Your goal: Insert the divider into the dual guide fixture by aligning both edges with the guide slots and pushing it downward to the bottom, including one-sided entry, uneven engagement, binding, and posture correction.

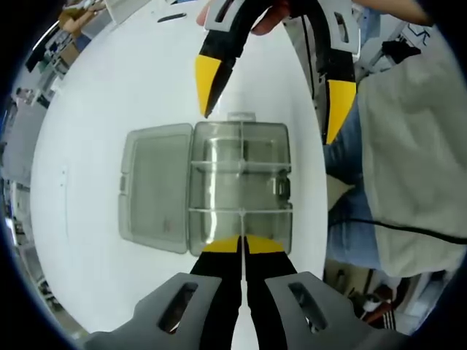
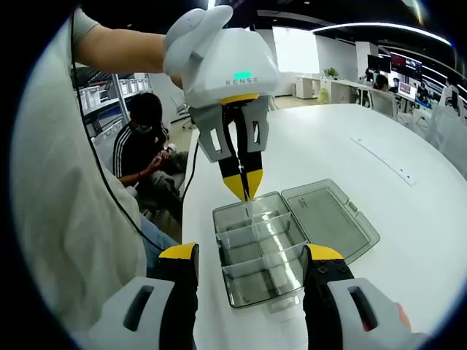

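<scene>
Clear plastic box (image 2: 271, 251) lies open under closed left gripper (image 2: 244, 188), right gripper (image 2: 252, 264) spread.

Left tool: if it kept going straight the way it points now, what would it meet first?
Probably the clear compartment box: the shut left tool has its tips right at the box's near wall, likely around a thin divider; contact is unclear.

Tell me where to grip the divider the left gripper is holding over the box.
Take the divider by its top edge, from straight above. It is a thin clear upright strip, so only that upper edge is free; its lower end is already down at the open clear box, where the left gripper pinches it.
</scene>
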Motion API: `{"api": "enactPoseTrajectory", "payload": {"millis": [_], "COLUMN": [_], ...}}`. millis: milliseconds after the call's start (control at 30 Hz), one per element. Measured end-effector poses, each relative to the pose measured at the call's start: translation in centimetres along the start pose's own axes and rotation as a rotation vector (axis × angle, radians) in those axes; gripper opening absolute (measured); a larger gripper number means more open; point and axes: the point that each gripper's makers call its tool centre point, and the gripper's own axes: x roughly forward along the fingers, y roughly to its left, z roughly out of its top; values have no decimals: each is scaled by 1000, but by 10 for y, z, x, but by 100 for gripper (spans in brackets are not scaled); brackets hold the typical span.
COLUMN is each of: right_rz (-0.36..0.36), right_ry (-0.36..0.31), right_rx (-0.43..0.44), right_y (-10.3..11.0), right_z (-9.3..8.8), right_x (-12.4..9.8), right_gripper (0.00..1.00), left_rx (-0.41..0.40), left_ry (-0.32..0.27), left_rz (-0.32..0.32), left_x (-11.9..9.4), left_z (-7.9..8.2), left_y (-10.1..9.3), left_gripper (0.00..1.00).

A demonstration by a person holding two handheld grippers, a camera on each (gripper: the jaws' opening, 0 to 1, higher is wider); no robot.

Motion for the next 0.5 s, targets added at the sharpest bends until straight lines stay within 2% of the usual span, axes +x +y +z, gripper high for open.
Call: {"api": "enactPoseTrajectory", "payload": {"millis": [500], "right_rz": [1], "right_ry": [5], "right_rx": [-6], "right_y": [0], "right_z": [1], "right_x": [0], "right_gripper": [55], "left_rx": [7], "left_ry": [8], "left_rz": [-12], "left_x": [4], "left_z": [-1], "left_y": [0], "left_gripper": [0]}}
